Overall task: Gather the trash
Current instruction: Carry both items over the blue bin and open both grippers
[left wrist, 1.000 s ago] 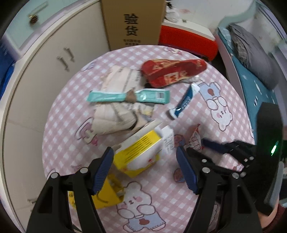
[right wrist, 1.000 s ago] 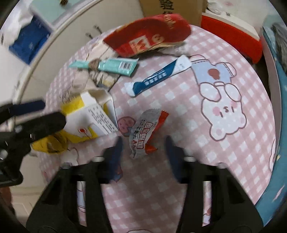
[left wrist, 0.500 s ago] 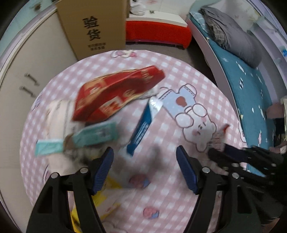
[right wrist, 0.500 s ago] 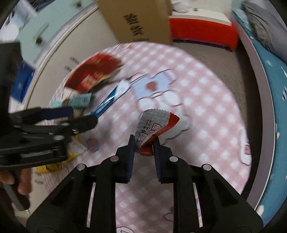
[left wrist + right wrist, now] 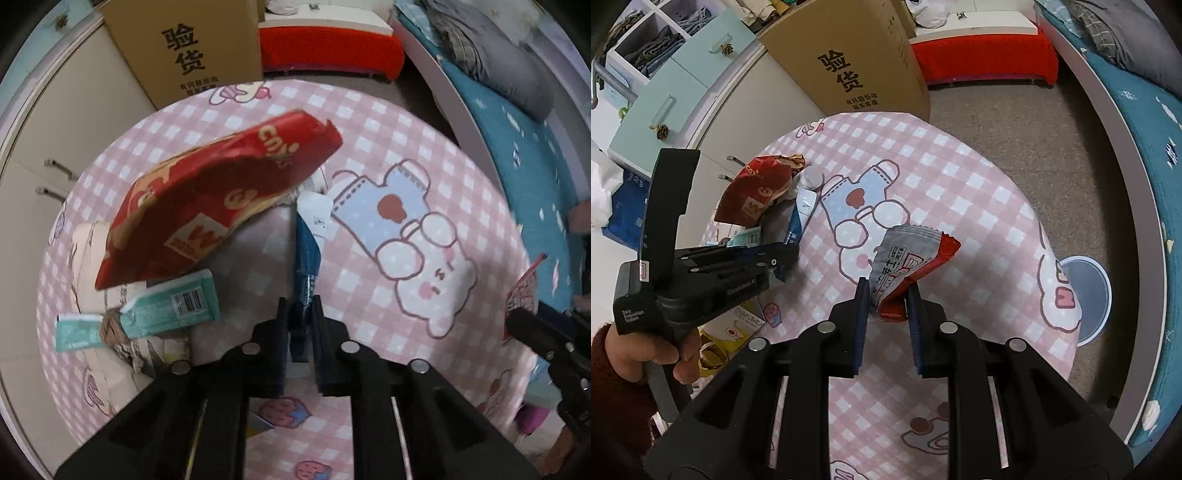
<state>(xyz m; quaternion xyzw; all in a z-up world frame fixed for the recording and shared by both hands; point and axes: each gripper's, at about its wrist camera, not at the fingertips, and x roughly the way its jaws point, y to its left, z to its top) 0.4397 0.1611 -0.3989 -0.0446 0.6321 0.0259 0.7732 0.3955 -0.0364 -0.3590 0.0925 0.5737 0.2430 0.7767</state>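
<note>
Wrappers are already in both tools. The right tool is closed down to a narrow gap on the lower end of a grey-and-red snack wrapper, which stands up and forward from the fingers, clear above the pink checked table. The left tool is likewise nearly closed, gripping the near end of a blue-and-white sachet; its long axis runs straight away from the fingers, in line with them, and its far white end points toward the red snack bag. Whether that far end rests on the table or is lifted I cannot tell.

Left of the sachet lie a teal wrapper and crumpled paper; the red bag lies over them. From the right wrist view a bottle cap shows just beside the red bag, and a yellow-and-white carton lies under the left tool's body.

A round white-rimmed bin sits on the floor just past the table's right edge, much nearer the right tool. In my judgement the right-hand wrapper should go there first, carried to the right and released over the opening; the left must cross the whole table.
</note>
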